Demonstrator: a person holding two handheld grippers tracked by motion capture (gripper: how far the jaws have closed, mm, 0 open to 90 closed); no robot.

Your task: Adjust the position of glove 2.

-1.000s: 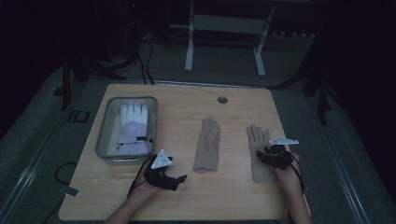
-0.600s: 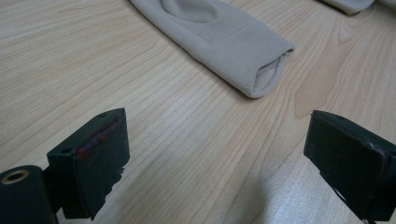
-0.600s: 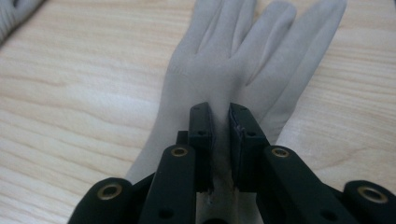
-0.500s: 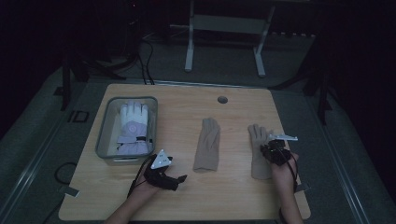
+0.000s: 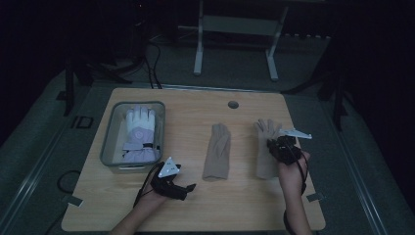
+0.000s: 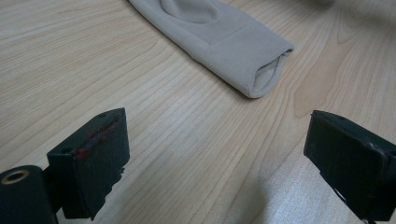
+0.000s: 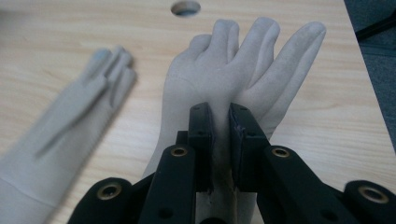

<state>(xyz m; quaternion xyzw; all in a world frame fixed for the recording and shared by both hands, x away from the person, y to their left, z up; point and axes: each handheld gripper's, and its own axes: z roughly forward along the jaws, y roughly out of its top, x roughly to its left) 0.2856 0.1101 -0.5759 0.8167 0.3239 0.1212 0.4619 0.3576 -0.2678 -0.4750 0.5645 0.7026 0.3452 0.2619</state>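
Two beige gloves lie palm-down on the wooden table (image 5: 195,215). My right gripper (image 7: 221,116) is shut on a pinch of fabric at the back of the right beige glove (image 7: 243,60), whose fingers spread away from me. From above, that gripper (image 5: 274,146) sits over the right glove (image 5: 265,131) near its wrist. The middle beige glove (image 5: 218,149) lies flat to its left. My left gripper (image 6: 219,154) stands open just above the bare wood, its fingers (image 6: 93,158) wide apart, a short way from the middle glove's cuff (image 6: 261,70). In the high view the left gripper (image 5: 188,190) points right.
A clear plastic bin (image 5: 108,144) at the table's left holds a white and lavender glove (image 5: 139,128). A round cable hole (image 5: 233,104) is near the far edge. Dark floor, cables and a stand's legs lie beyond the table.
My right gripper has moved up and a little left over the right glove and closed on its fabric. The left gripper has stayed put.
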